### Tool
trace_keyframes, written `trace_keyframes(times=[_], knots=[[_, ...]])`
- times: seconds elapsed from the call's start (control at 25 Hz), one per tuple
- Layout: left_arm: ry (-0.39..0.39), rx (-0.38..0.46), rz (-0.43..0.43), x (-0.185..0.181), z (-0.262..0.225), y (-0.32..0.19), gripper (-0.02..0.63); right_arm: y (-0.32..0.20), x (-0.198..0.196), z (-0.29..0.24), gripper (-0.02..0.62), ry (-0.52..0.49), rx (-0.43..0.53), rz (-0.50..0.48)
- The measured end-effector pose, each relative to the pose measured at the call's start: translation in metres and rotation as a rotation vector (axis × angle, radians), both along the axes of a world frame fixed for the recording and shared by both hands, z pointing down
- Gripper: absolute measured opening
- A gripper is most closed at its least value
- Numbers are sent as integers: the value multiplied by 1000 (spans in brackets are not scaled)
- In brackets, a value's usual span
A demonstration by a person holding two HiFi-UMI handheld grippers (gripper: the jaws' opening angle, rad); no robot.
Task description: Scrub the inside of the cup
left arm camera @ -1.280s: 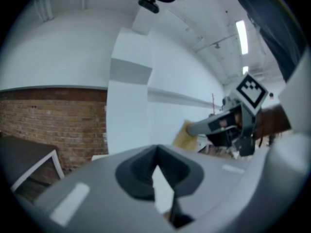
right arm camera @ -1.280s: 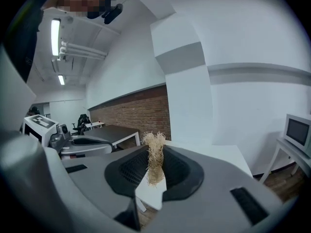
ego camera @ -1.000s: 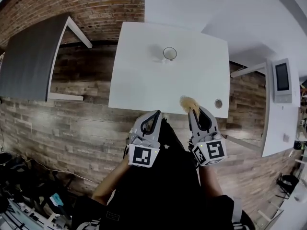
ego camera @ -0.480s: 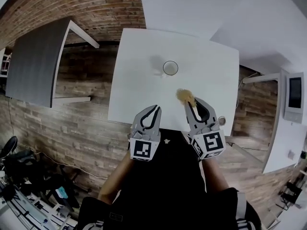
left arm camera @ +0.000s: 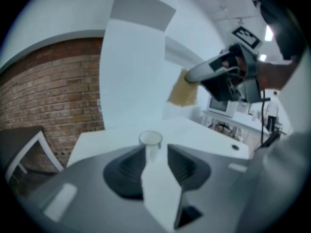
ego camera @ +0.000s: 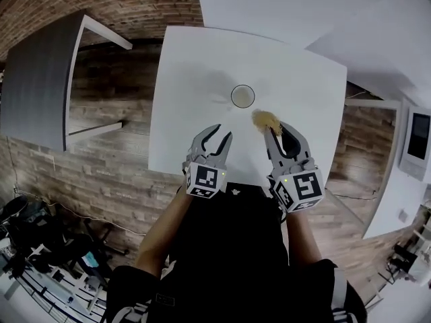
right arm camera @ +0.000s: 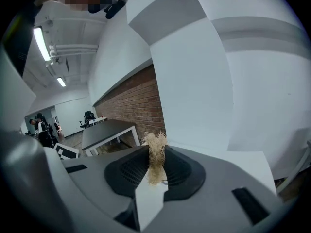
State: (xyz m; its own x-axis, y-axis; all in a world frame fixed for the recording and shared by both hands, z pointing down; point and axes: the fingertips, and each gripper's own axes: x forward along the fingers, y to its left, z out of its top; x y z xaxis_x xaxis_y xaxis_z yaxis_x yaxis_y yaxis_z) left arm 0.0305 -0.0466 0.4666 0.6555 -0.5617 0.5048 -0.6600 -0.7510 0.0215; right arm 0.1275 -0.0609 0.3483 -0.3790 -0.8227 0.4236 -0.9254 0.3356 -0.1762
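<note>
A clear glass cup [ego camera: 242, 96] stands upright near the middle of the white table [ego camera: 188, 66]. My right gripper [ego camera: 273, 132] hovers just to the cup's near right, shut on a tan fibrous scrubber [ego camera: 264, 119] that sticks out past its tips. In the right gripper view the scrubber [right arm camera: 155, 155] is pinched between the pads. My left gripper [ego camera: 221, 134] is over the table's near edge, short of the cup, its jaws opening with nothing between them. The left gripper view looks straight at the cup [left arm camera: 150, 140], with the scrubber [left arm camera: 183, 89] above it.
A dark grey table [ego camera: 40, 79] stands to the left across a strip of wooden floor. A brick wall runs behind. A small dark grommet [left arm camera: 235, 147] sits in the white table's right part. A screen [ego camera: 419, 143] stands at the far right.
Both grippers have moved forward from in front of the table to over it, nearer the cup. The left gripper's jaws have gone from shut to spread apart.
</note>
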Motion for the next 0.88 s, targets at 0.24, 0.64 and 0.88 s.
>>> trace_keyframes(times=[0.24, 0.64, 0.88], knots=[[-89, -46, 68, 25, 66, -36, 146, -22, 7, 32, 63, 77, -47, 26], [-88, -77, 146, 46, 96, -53, 75, -41, -10, 63, 63, 76, -90, -59], [-117, -135, 125, 34, 94, -13, 74, -34, -20, 92, 63, 63, -178, -116]])
